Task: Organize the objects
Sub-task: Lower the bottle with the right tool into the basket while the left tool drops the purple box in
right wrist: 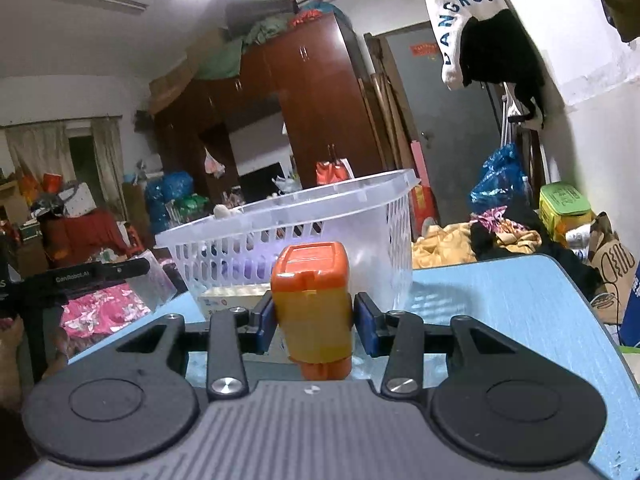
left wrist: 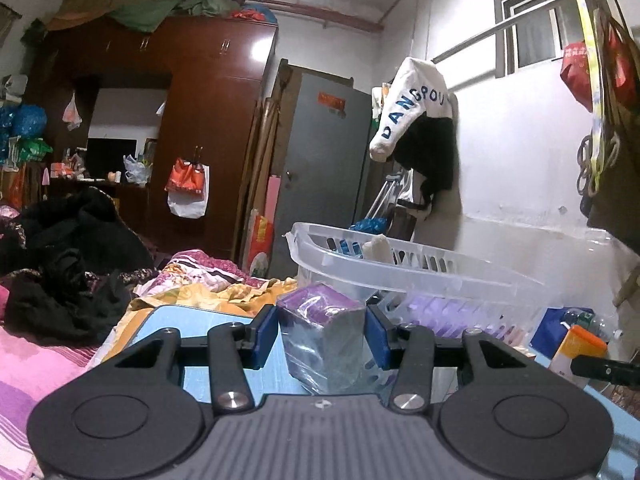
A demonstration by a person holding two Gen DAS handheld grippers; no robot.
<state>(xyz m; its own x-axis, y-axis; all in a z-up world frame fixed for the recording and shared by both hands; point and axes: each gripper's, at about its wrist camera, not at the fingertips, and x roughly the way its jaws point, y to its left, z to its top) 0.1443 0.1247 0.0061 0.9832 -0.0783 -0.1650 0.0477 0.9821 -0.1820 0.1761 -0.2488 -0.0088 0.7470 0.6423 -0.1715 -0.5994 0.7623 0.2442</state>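
My left gripper [left wrist: 322,336] is shut on a purple pack wrapped in clear plastic [left wrist: 324,340], held over the light blue table [left wrist: 224,324]. Just behind it stands a clear plastic basket [left wrist: 400,264] with purple items and a pale object inside. My right gripper [right wrist: 314,320] is shut on a yellow bottle with an orange cap [right wrist: 312,300], held in front of the same basket [right wrist: 304,240] over the table [right wrist: 500,308]. The orange-capped bottle also shows at the right of the left wrist view [left wrist: 576,350].
A small white box [right wrist: 236,300] lies at the basket's base. A bed with a floral quilt [left wrist: 208,276] and black clothes [left wrist: 68,264] lies left of the table. A wardrobe [left wrist: 192,128], a grey door [left wrist: 324,168] and hanging clothes [left wrist: 416,116] are behind.
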